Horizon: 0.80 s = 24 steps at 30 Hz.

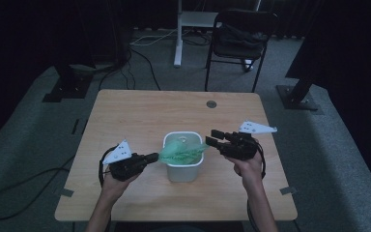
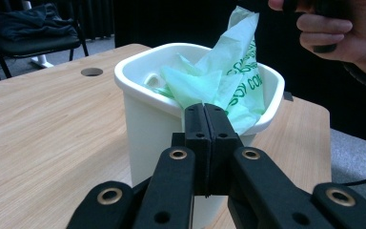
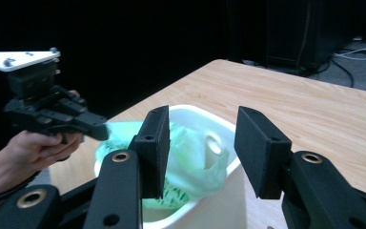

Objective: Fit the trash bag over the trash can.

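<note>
Thin green plastic bag [image 1: 181,152] sits crumpled in the white bin [image 1: 183,170] at mid-table, draped over its near-left rim. Left gripper [image 1: 150,157] is clamped shut on the bag's edge at that rim. Right gripper [image 1: 212,137] hovers just beside the opposite rim, its 2 jaws parted and empty. Judged step: fitting the liner (needs a firm left anchor); right should pinch a free edge and pull it outward over the rim.
</note>
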### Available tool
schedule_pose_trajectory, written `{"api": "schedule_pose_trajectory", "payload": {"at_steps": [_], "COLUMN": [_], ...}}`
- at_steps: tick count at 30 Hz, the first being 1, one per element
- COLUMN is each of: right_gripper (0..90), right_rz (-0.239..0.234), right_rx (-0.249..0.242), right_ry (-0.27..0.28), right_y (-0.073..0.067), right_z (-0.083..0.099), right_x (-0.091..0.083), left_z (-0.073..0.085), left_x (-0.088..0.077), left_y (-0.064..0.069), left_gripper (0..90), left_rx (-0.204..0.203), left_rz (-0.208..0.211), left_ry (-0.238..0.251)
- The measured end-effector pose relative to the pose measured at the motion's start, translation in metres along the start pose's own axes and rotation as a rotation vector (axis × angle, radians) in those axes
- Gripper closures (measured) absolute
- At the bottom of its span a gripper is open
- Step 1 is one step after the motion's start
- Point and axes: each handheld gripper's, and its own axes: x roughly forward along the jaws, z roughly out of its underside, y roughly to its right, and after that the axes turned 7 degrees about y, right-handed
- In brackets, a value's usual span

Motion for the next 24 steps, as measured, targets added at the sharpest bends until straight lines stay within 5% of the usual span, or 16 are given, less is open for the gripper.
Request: {"api": "schedule_pose_trajectory", "payload": {"at_steps": [6, 13, 20, 24], "right_gripper": [57.1, 56.2, 86.4, 89.7], "right_rz": [0.038, 0.019, -0.030, -0.031], "right_rx": [0.009, 0.033, 0.031, 0.005], "right_ry": [-0.042, -0.118, -0.170, -0.175], "right_y": [0.006, 0.010, 0.006, 0.001], "right_z": [0.002, 0.018, 0.029, 0.030], "right_x": [0.007, 0.014, 0.016, 0.014], "left_z": [0.000, 0.000, -0.001, -0.002], "left_x": [0.000, 0.000, -0.001, -0.003], "left_y": [0.000, 0.000, 0.000, 0.000], "left_gripper": [90.0, 90.0, 90.0, 90.0], "left_rx": [0.000, 0.002, 0.003, 0.004], "left_rz": [-0.002, -0.002, -0.003, -0.003], "left_ry": [0.002, -0.001, 0.003, 0.005]}}
